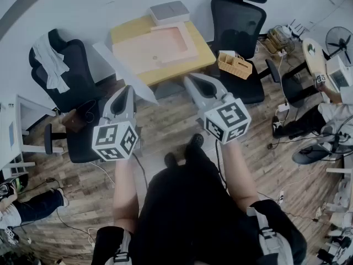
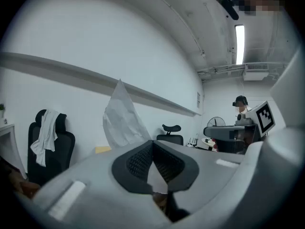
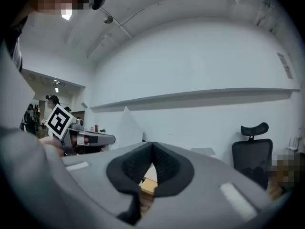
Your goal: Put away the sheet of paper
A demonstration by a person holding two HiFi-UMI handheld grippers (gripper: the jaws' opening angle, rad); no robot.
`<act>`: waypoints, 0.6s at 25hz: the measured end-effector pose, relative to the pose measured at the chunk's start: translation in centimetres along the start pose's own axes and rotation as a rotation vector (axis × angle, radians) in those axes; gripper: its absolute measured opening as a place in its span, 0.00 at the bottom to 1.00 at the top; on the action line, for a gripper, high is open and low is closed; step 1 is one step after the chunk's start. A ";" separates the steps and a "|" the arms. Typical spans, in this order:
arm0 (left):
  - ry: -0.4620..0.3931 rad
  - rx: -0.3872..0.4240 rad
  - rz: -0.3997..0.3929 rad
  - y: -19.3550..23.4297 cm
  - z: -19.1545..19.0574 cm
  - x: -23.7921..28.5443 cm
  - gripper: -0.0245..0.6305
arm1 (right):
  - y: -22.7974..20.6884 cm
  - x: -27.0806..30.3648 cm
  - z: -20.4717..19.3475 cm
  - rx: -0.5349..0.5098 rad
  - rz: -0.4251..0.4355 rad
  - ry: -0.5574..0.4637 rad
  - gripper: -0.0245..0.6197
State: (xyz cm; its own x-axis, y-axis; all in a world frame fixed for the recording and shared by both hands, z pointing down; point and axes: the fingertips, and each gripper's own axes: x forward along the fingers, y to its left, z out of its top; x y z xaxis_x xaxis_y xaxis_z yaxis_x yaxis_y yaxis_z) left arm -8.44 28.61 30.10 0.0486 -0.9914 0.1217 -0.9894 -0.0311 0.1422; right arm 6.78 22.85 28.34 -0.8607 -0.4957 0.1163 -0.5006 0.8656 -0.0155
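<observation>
My left gripper (image 1: 129,90) is clamped on the lower edge of a white, creased sheet (image 2: 121,118) that stands upright; my right gripper (image 1: 191,80) is closed on nothing

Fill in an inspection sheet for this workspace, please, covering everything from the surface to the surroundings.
Surface: yellow table carrying a shallow pink tray and a grey box.
Job's things: sheet of paper, held up in front of the table.
Clutter: wicker basket on a black chair; white cloth draped over another chair.
Grippers: left tool shut on the sheet of paper; right tool shut, empty.
Cables: loose cable over the wooden floor.
Surroundings: fan and a seated person at the right edge.
</observation>
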 end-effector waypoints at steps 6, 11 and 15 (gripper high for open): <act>0.002 0.004 -0.003 0.2 -0.1 0.1 0.05 | 0.0 0.1 0.0 -0.019 -0.007 0.001 0.04; 0.006 0.006 -0.009 0.3 -0.5 0.2 0.05 | -0.2 0.1 0.1 0.016 -0.020 -0.031 0.04; 0.013 -0.005 -0.011 0.7 -1.2 0.4 0.05 | 0.5 0.5 -0.5 0.035 0.008 -0.032 0.04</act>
State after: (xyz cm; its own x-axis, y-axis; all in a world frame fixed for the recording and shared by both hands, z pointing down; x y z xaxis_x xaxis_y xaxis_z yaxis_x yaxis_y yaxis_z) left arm -8.99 28.36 31.41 0.0616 -0.9893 0.1325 -0.9881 -0.0417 0.1482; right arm 6.16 23.05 28.88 -0.8668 -0.4915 0.0843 -0.4963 0.8666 -0.0515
